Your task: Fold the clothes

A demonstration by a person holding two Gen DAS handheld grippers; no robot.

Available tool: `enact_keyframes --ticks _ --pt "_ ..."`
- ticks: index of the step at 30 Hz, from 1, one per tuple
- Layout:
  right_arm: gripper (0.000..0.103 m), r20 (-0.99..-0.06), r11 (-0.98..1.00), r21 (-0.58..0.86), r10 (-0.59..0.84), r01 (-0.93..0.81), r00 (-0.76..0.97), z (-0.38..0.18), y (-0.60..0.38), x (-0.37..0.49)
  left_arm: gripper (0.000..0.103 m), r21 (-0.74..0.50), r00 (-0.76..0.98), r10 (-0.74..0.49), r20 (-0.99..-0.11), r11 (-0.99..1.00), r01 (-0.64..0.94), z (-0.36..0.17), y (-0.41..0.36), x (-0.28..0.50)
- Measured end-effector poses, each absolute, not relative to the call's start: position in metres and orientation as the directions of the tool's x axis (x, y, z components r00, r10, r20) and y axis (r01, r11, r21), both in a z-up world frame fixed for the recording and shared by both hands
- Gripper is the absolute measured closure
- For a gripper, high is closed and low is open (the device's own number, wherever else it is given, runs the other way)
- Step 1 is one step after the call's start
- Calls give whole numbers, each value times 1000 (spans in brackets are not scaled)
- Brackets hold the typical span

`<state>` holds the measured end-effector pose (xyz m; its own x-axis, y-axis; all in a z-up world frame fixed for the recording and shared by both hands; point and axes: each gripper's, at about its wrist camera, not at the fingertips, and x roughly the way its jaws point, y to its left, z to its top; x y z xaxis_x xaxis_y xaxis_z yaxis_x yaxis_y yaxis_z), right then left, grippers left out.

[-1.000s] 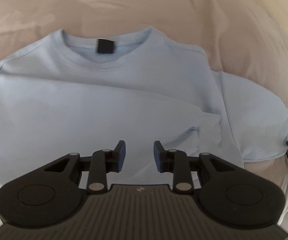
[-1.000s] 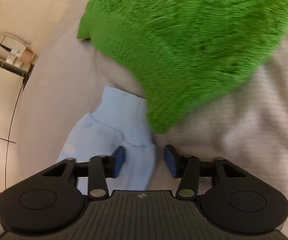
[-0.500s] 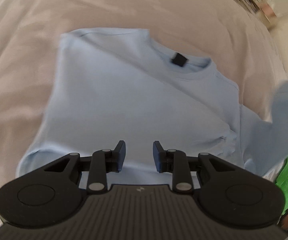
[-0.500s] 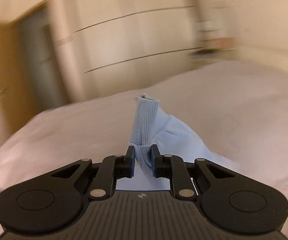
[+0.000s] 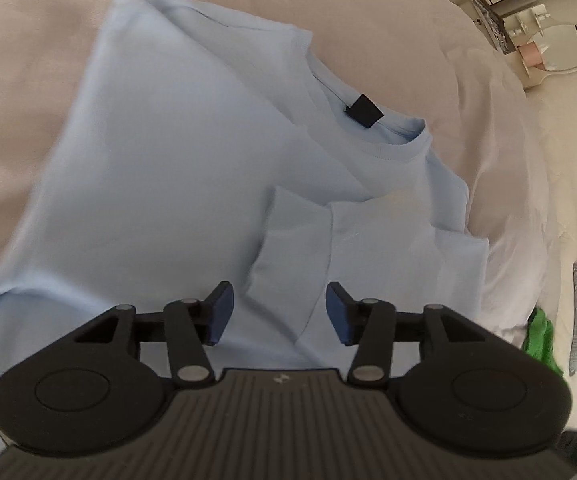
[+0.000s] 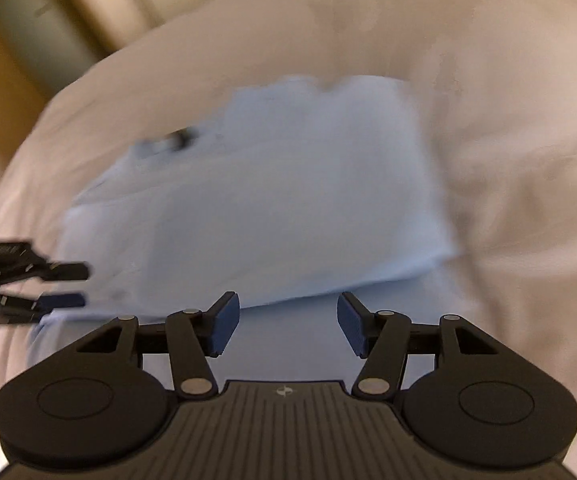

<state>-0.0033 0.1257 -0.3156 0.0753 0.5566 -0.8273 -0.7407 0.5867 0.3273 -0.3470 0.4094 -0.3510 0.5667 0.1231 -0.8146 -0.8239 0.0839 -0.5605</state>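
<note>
One light-blue sweatshirt (image 5: 176, 184) lies flat on the pale bed cover (image 5: 500, 152), one sleeve cuff (image 5: 288, 248) folded across its body at about four o'clock from its black neck label (image 5: 363, 111). Two grippers hover above it: the left gripper (image 5: 279, 312) and the right gripper (image 6: 288, 324) have both just been opening, jaws apart, nothing between them. One green garment (image 5: 538, 340) lies at the sweatshirt's four o'clock.
</note>
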Motion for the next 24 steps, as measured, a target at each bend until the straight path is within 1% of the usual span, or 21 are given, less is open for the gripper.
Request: enact_keyframes --ticks 1,2,4,5,6,8,10,12,13,16,19,24 --pt "46 -830 616 330 550 -715 90 -317 119 4 53 -552 559 119 -820 89 -829 -357 414 -340" --pt "45 -832 642 334 544 -690 104 -319 111 10 56 -543 551 114 -827 92 -835 -363 417 -334" --pt "45 -837 691 340 531 -638 130 -324 96 23 66 -529 538 110 -836 103 -842 -370 420 -322" --pt "44 -840 714 342 524 -611 143 -326 89 29 90 -519 533 113 -838 133 -844 -367 420 -315" --pt "44 -842 727 338 518 -598 154 -328 88 32 93 -516 538 130 -833 169 -840 -359 416 -311" --pt "44 -843 741 330 510 -585 171 -329 89 36 96 -506 558 235 -796 246 -826 -328 404 -314" --pt "45 -841 746 328 510 -579 181 -326 87 39 97 -462 552 365 -750 310 -831 -296 391 -328" --pt "44 -837 742 330 516 -584 183 -324 90 46 97 -400 503 454 -735 308 -863 -277 385 -348" --pt "44 -834 736 332 521 -590 180 -324 93 47 97 -377 472 473 -744 287 -881 -277 387 -356" --pt "44 -833 708 325 529 -627 165 -329 104 44 98 -330 382 457 -803 193 -924 -298 404 -375" --pt "45 -843 665 277 515 -693 157 -335 114 35 98 -321 369 435 -821 181 -929 -306 409 -380" --pt "46 -848 524 92 487 -847 209 -346 132 12 98 -331 382 425 -821 190 -924 -302 400 -382"
